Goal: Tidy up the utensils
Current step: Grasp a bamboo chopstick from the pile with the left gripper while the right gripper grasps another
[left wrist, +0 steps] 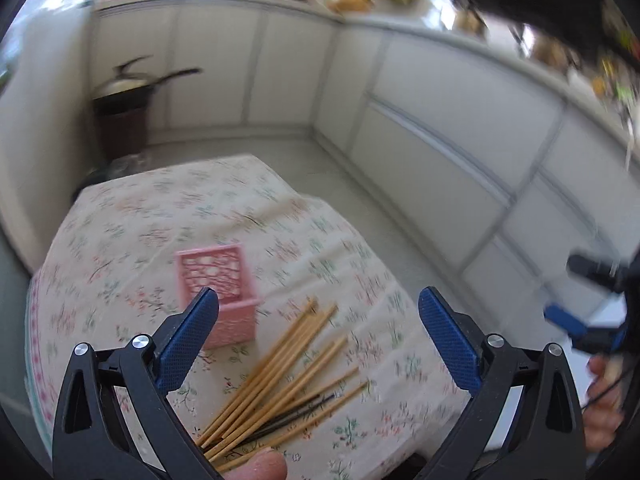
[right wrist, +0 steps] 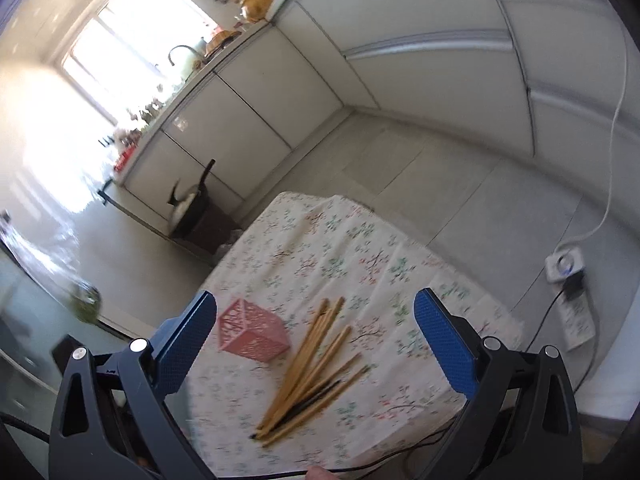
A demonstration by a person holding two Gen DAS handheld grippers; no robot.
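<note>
left tongs: hanging wide apart above the tabletop, gripping nothing; both blue pads showing bare.
right tongs: also gaping wide, nothing between the pads, hovering above the near end of the tabletop.
chopsticks: lying loose in a fanned pile, directly ahead of and below the left tongs, between its two arms in that view; mostly bamboo-coloured, with at least one dark stick mixed in near the bottom of the pile. In the right wrist view the pile is sitting ahead and slightly left of centre.
pink holder: standing upright just beyond the left pad of the left tongs, close beside the far tips of the chopsticks; touching or not, cannot tell through the blur.
stage (judgement): looking like the approach, no stick picked up yet, the whole pile waiting.
risk 1: sticks overlapping and crossing, so closing on one is likely dragging or lifting neighbours and scattering the fan.
risk 2: holder looking light and openwork; a stick going in at a slant or a pad nudging its wall could be tipping it over.
risk 3: thin round sticks rolling out of flat pads if grabbed off-centre.
risk 4: both views smeared, so aiming is uncertain.
</note>
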